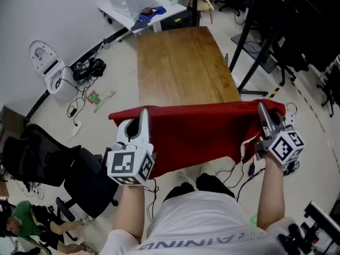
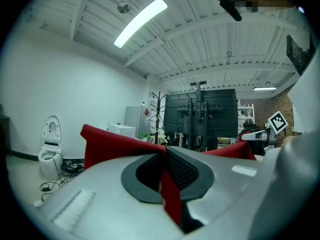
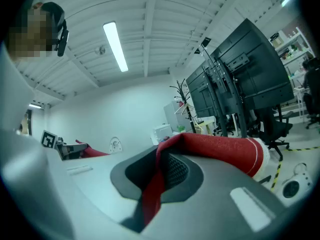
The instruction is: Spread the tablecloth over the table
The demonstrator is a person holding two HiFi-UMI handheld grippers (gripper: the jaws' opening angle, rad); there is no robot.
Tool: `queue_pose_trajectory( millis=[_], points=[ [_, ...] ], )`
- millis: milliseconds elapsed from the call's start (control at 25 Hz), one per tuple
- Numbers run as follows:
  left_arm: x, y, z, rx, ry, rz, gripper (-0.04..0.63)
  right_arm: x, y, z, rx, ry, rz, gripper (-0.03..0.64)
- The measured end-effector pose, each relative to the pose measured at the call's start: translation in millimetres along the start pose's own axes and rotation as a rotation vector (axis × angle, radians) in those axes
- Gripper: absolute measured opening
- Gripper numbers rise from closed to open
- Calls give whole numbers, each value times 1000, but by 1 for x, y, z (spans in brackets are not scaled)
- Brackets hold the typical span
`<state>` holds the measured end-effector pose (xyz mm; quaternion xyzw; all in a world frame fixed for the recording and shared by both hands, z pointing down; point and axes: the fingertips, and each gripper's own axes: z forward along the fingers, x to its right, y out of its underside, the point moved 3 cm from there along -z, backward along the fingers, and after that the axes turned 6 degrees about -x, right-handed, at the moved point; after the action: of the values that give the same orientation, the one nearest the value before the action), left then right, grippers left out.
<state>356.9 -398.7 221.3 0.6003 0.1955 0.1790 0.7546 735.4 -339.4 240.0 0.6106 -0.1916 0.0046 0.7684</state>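
— Which step is this?
— Carry-in, by my reading. The red tablecloth (image 1: 196,137) is up in the air, stretched wide between the two grippers. Its top hem is taut and the rest hangs in front of the person. It sits at the near edge of the tabletop (image 1: 180,62); I cannot tell whether the hem is past that edge. The wood is bare out to the far edge.
— Grippers?
— Left gripper (image 1: 143,115): jaws pressed together, pinching the cloth's top left corner, with a red fold running down between the pads. Right gripper (image 1: 261,109): likewise clamped, on the top right corner, with the white-stitched hem bunched just beyond the jaws. Both point roughly level.
— Next?
— Likely carry the hem out over the wood to the far edge, corners level and well apart, then lower. The pinch must hold until the cloth lies down; one slipped corner would skew it.
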Motion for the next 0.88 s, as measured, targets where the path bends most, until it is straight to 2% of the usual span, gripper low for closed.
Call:
queue_pose_trajectory(
  millis=[360, 560, 880],
  points=[
    [-9, 12, 62, -63, -98, 1, 17, 56, 13, 79, -135, -100, 86, 17],
    [-21, 27, 98, -111, -181, -40, 17, 86, 28, 133, -226, -157, 80, 17],
    [-48, 57, 153, -194, -209, -86, 17, 122, 53, 221, -378, -159, 90, 17]
  ],
)
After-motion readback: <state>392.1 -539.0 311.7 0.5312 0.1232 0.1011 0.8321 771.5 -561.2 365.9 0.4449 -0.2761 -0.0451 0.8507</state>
